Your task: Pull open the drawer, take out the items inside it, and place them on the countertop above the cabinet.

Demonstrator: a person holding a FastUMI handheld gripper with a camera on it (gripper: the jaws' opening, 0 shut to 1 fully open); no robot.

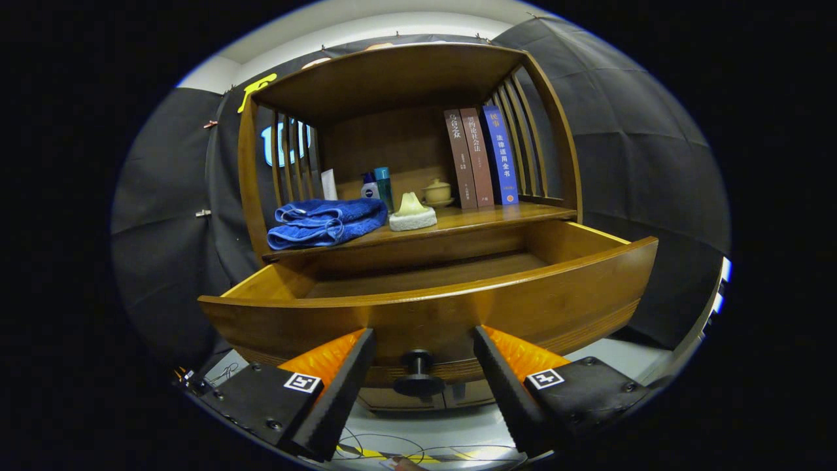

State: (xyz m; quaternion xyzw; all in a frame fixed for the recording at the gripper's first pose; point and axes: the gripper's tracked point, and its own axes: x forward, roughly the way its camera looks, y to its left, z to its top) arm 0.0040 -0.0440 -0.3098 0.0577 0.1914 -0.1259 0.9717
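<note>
The wooden drawer (431,307) of the small cabinet stands pulled out toward me, and the part of its floor I can see is bare wood. Its dark round knob (416,362) sits between my fingers, with a gap on each side. My gripper (424,343) is open, fingertips close against the drawer front, touching nothing. On the countertop (497,216) above the drawer lie a folded blue towel (324,222) and a pale sponge with a yellowish piece on top (412,212).
At the back of the countertop stand several small bottles (378,186), a small lidded cup on a saucer (437,193) and three upright books (480,157). Slatted wooden sides and a curved roof enclose the shelf. Wires lie on the pale floor below the fingers.
</note>
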